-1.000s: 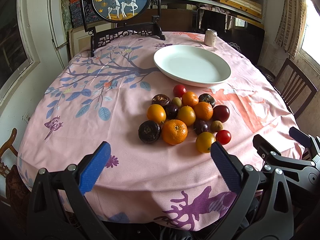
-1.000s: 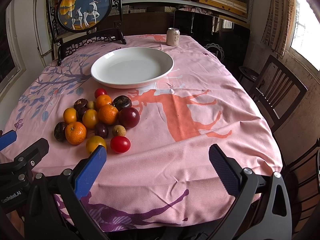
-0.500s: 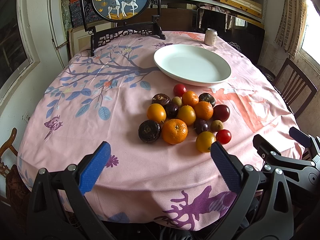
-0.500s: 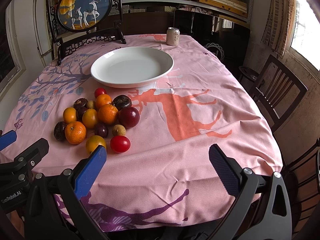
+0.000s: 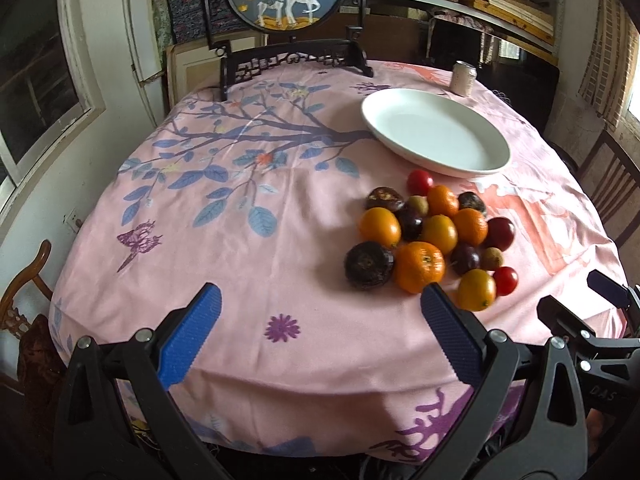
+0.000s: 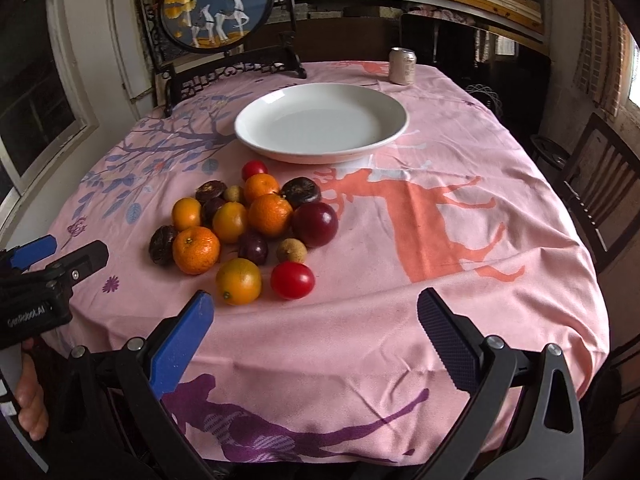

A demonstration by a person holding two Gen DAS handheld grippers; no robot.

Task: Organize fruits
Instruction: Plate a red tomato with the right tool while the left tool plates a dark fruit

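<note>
— Both tongs are empty. The left tongs [image 5: 316, 312] gape wide over the near edge of the bench [image 5: 224, 264], with nothing between the pads. The right tongs [image 6: 316, 316] have just been closing a little, yet they are plainly apart and grip nothing.

— Where is the fruit?

— Heaped in one cluster of fruit [image 6: 244, 224] on the cloth, just in front of the white plate [image 6: 400, 120], which holds nothing. I judge the plate is set there as the place to sort into.

— Does anything have a direction?

— Hardly: the pieces are round. The red tomato [image 6: 292, 280] and the yellow-orange fruit [image 6: 239, 281] lie nearest the right tongs. The front mandarin [image 6: 196, 250] shows its stem end tilted toward the camera. The cluster itself runs longest from the near edge toward the plate.
</note>
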